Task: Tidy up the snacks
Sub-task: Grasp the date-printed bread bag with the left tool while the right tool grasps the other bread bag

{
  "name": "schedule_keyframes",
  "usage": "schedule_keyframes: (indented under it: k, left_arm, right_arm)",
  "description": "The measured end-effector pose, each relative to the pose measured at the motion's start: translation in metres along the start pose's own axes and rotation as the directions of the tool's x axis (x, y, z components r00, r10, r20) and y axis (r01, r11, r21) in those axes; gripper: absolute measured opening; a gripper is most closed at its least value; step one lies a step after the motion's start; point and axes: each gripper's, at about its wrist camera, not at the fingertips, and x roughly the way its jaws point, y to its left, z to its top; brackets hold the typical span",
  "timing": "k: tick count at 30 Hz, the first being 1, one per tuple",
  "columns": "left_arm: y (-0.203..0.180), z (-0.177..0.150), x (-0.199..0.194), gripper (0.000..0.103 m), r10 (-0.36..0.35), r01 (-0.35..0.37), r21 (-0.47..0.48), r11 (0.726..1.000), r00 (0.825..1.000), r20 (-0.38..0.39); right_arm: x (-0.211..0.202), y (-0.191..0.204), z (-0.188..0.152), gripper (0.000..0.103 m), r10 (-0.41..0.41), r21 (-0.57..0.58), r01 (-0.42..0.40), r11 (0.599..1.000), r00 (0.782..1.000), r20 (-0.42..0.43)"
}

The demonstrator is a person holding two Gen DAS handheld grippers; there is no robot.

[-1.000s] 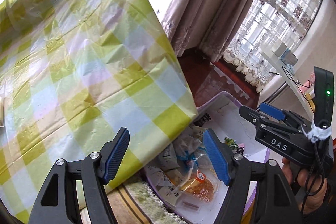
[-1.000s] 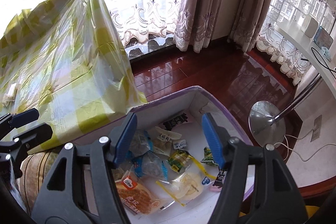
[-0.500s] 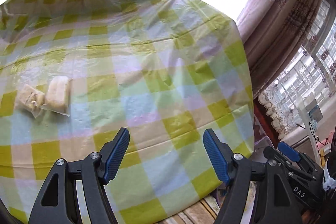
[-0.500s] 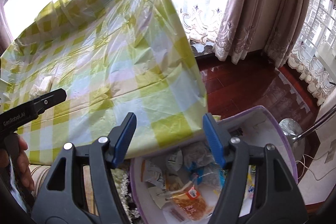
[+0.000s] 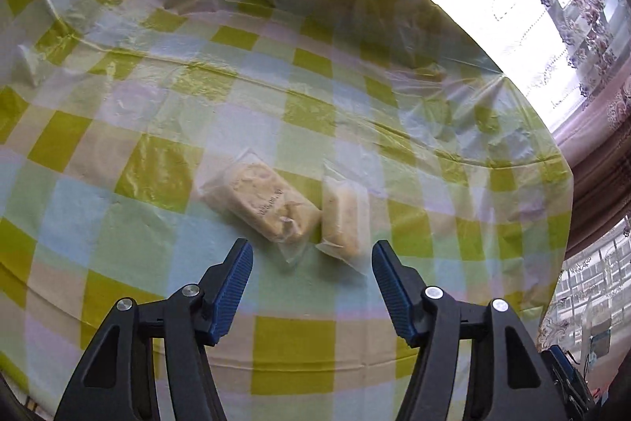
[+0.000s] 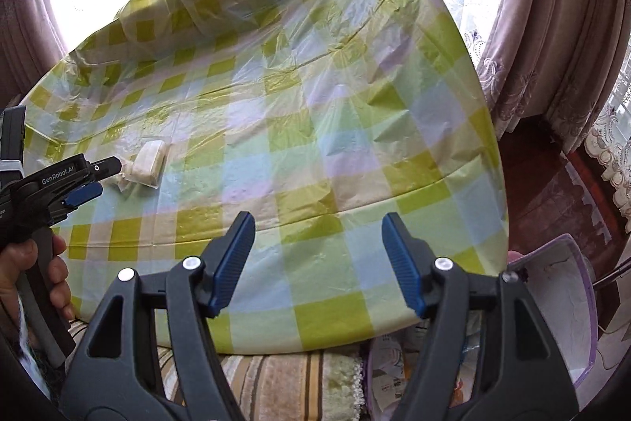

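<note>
Two clear-wrapped pale yellow cakes lie side by side on the checked tablecloth (image 5: 165,113): a larger one (image 5: 268,208) and a smaller one (image 5: 343,223) to its right. My left gripper (image 5: 311,263) is open and empty, just short of them, its jaws spanning both. In the right wrist view the smaller cake (image 6: 148,164) shows far left, with the left gripper (image 6: 100,178) beside it. My right gripper (image 6: 317,251) is open and empty above the table's near edge. The purple-rimmed snack box (image 6: 568,306) sits low at right, below the table.
The table (image 6: 315,129) has a crinkled plastic cover bunched at its far side. Curtains (image 6: 552,6) and bright windows stand behind. A striped cushion (image 6: 276,381) lies under the table's near edge. Red wood floor (image 6: 552,184) at right.
Both grippers swung up from the snack box on the floor to the table. The left one has come close to the two wrapped cakes. Both stayed open and empty.
</note>
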Motion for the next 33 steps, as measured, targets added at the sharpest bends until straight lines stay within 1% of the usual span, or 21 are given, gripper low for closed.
schedule_keyframes:
  k: [1, 3, 6, 9, 13, 19, 24, 29, 31, 33]
  left_arm:
    - [0.006, 0.003, 0.002, 0.061, 0.015, -0.015, -0.011, 1.000, 1.000, 0.000]
    - [0.016, 0.007, 0.008, 0.056, 0.039, -0.039, -0.035, 0.999, 0.999, -0.002]
    - [0.024, 0.015, 0.018, 0.053, 0.068, -0.069, -0.055, 0.996, 0.998, -0.011]
    - [0.026, 0.021, 0.031, 0.051, 0.068, -0.071, -0.072, 0.995, 0.997, -0.041]
    - [0.019, 0.029, 0.041, 0.051, 0.088, -0.090, -0.053, 0.995, 0.996, -0.033]
    - [-0.001, 0.030, 0.055, 0.052, 0.163, -0.162, 0.081, 0.983, 0.987, -0.004]
    - [-0.014, 0.024, 0.063, 0.052, 0.228, -0.232, 0.223, 0.947, 0.973, 0.041]
    - [-0.017, 0.017, 0.063, 0.053, 0.241, -0.248, 0.316, 0.916, 0.969, 0.062]
    - [-0.014, 0.014, 0.059, 0.053, 0.240, -0.246, 0.332, 0.911, 0.969, 0.060]
    - [-0.010, 0.012, 0.055, 0.052, 0.236, -0.240, 0.343, 0.908, 0.970, 0.056]
  right_arm:
    - [0.001, 0.005, 0.001, 0.070, 0.005, -0.006, -0.005, 1.000, 1.000, -0.001]
    - [0.004, 0.012, 0.002, 0.070, 0.016, -0.016, -0.016, 1.000, 1.000, -0.003]
    - [0.007, 0.021, 0.003, 0.070, 0.028, -0.029, -0.028, 0.999, 1.000, -0.007]
    - [0.012, 0.029, 0.004, 0.070, 0.037, -0.043, -0.037, 0.998, 0.999, -0.014]
    - [0.018, 0.037, 0.003, 0.071, 0.049, -0.051, -0.050, 0.997, 0.998, -0.027]
    - [0.030, 0.047, 0.002, 0.071, 0.059, -0.056, -0.061, 0.997, 0.997, -0.051]
    - [0.039, 0.058, 0.005, 0.073, 0.055, -0.057, -0.058, 0.997, 0.997, -0.055]
    - [0.047, 0.070, 0.012, 0.075, 0.053, -0.042, -0.055, 0.998, 0.997, -0.047]
    - [0.050, 0.076, 0.016, 0.079, 0.050, -0.038, -0.051, 0.998, 0.998, -0.041]
    - [0.053, 0.082, 0.019, 0.080, 0.051, -0.037, -0.052, 0.998, 0.998, -0.035]
